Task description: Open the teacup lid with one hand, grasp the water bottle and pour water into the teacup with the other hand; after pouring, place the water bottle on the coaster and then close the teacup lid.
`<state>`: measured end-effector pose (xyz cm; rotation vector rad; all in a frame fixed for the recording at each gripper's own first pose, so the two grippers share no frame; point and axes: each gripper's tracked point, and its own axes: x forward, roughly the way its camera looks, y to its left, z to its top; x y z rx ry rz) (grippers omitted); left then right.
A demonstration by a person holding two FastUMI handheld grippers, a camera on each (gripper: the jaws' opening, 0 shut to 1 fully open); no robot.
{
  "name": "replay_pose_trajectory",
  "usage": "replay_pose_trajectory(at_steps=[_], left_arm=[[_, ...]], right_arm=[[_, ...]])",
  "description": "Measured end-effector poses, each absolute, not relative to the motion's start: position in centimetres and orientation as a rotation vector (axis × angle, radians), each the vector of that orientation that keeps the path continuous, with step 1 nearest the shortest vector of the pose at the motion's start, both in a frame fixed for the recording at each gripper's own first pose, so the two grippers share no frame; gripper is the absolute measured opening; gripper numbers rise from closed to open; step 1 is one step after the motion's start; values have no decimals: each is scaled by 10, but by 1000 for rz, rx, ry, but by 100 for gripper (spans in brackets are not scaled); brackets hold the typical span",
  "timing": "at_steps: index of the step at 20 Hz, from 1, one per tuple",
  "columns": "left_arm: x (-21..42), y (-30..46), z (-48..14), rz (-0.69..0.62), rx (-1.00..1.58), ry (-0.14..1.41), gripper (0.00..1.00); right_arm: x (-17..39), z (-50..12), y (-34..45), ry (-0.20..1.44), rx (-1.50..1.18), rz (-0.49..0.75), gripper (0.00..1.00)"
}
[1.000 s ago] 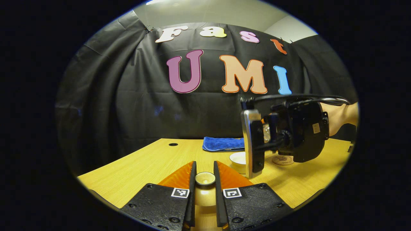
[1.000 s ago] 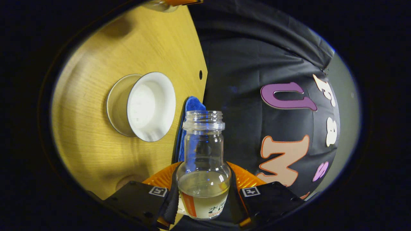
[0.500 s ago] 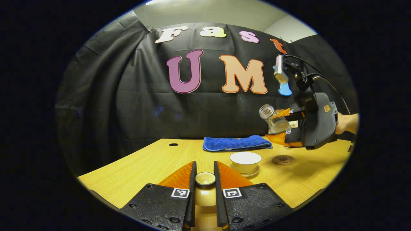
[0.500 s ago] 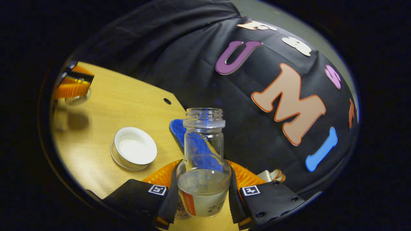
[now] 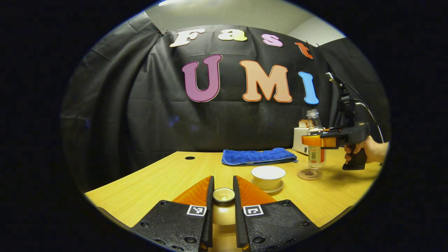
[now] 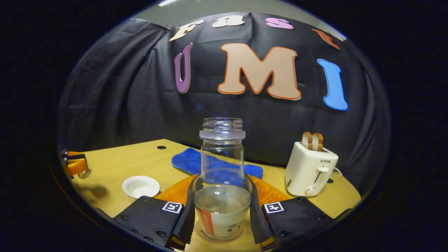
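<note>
In the left gripper view, the left gripper (image 5: 223, 196) is clamped on the knob of the teacup lid (image 5: 223, 194), both fingers pressed against it, held above the wooden table (image 5: 157, 182). Beyond it the uncovered white teacup (image 5: 268, 176) sits on its saucer. Farther right, the right gripper (image 5: 316, 141) grips the water bottle (image 5: 314, 140) upright above the round coaster (image 5: 309, 174); whether it touches cannot be told. In the right gripper view, both fingers squeeze the bottle's lower body, water low inside. Behind lie a blue cloth (image 6: 196, 162) and a white toaster (image 6: 309, 168).
</note>
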<state>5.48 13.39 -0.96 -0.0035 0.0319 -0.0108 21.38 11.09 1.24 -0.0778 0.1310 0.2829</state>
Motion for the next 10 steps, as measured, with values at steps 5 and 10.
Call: replay_pose_trajectory(at_steps=[5, 10], left_arm=[[55, 134, -9, -9, -4, 31, 24], [56, 134, -9, -8, -4, 32, 22]], right_arm=[[219, 3, 99, 89, 36, 227, 70], [210, -4, 106, 54, -27, 225, 70]])
